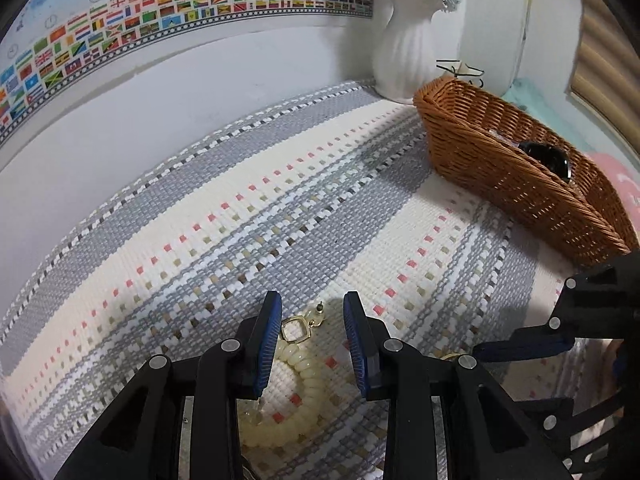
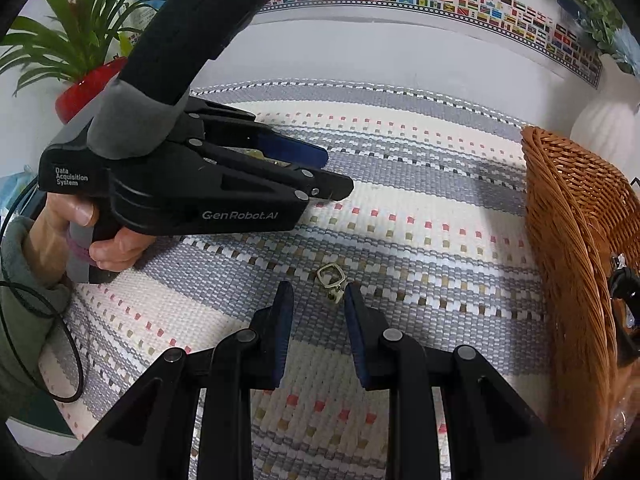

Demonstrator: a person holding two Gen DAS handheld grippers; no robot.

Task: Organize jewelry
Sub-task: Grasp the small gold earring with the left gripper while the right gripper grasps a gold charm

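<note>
A gold square-framed earring (image 1: pixel 296 330) and a cream beaded bracelet (image 1: pixel 306 380) lie on the woven mat between the blue pads of my left gripper (image 1: pixel 312 299). That gripper is open and low over them, and its left pad sits right beside the gold frame. In the right wrist view a second square-framed earring (image 2: pixel 330 277) rests on the mat just ahead of my right gripper (image 2: pixel 319 291), nearer its right finger. The right gripper is open with nothing between its pads. My left gripper (image 2: pixel 332 173) also shows there, held by a hand (image 2: pixel 116 246) at the upper left.
A wicker basket (image 1: pixel 500 176) (image 2: pixel 568 240) stands at the right with a black item (image 1: pixel 548 158) inside. A white vase (image 1: pixel 404 52) stands behind it against the wall. A red-potted plant (image 2: pixel 82 94) is at the far left. The striped mat (image 1: pixel 280 208) covers the table.
</note>
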